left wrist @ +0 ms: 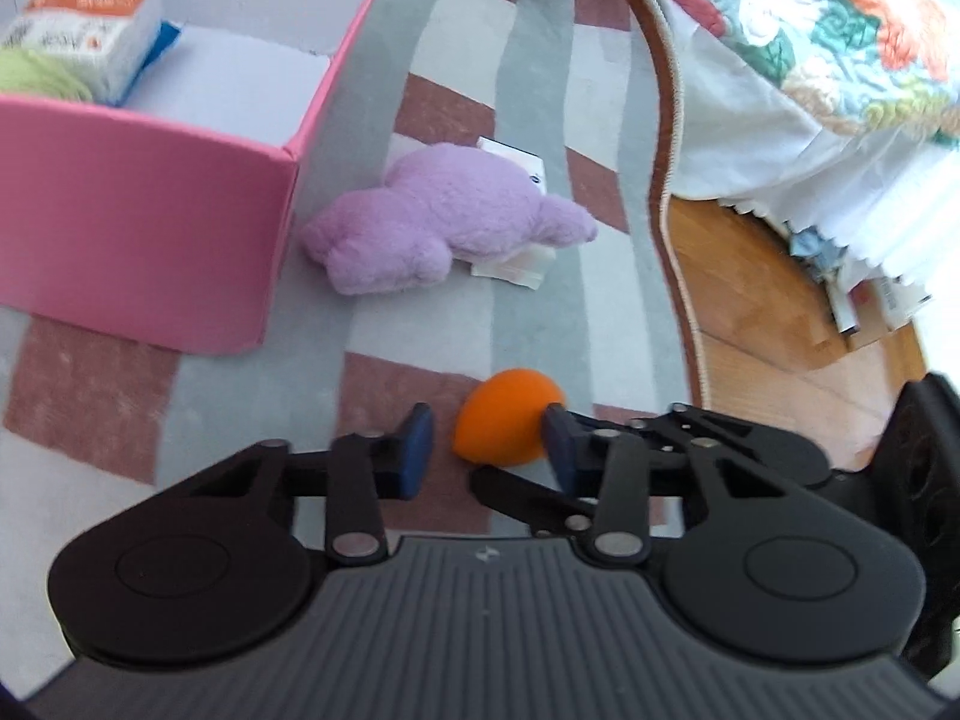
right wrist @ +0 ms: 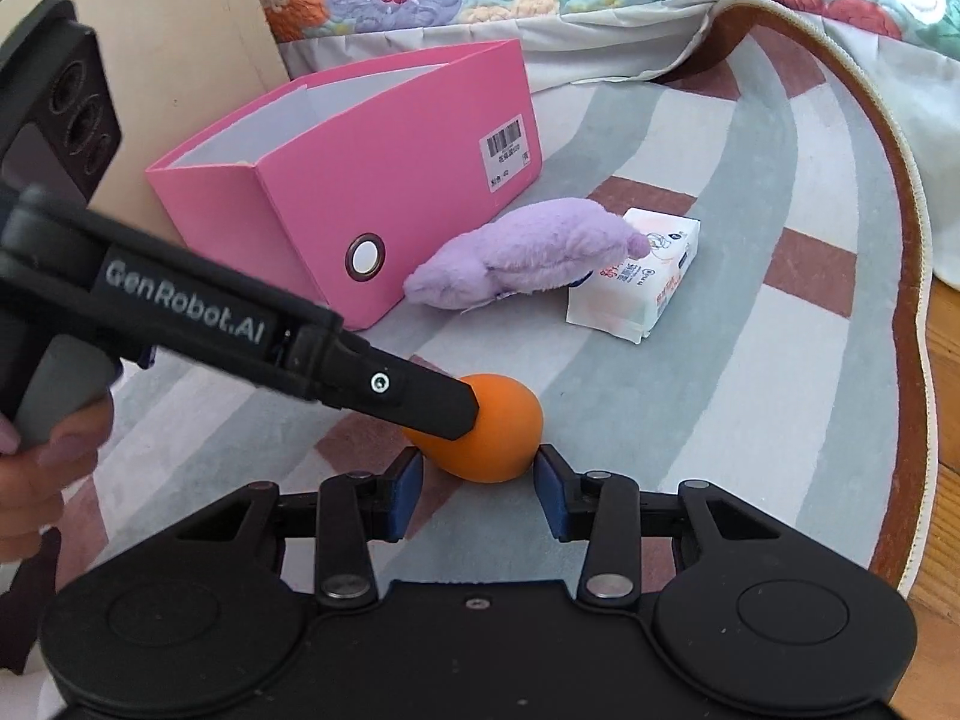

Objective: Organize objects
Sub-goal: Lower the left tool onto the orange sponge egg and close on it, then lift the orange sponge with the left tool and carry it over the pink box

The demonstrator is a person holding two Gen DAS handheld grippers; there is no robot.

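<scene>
An orange egg-shaped foam ball (right wrist: 486, 426) lies on the striped rug. My right gripper (right wrist: 480, 483) is shut on it, a blue pad against each lower side. In the left wrist view the ball (left wrist: 504, 426) sits between the blue pads of my left gripper (left wrist: 486, 450). The right-hand pad touches it and the left-hand pad stands a little apart, so that gripper is open. The left gripper's finger (right wrist: 444, 408) rests on the ball's upper left in the right wrist view. A pink box (right wrist: 312, 180) stands open behind.
A purple plush toy (right wrist: 522, 258) lies beside the box, partly over a white tissue pack (right wrist: 636, 282). Inside the box (left wrist: 150, 228) are a white-and-orange pack (left wrist: 90, 30) and something green (left wrist: 36, 72). A flowered quilt (left wrist: 840, 30) hangs at the back, with wooden floor (left wrist: 768, 300) beyond the rug's edge.
</scene>
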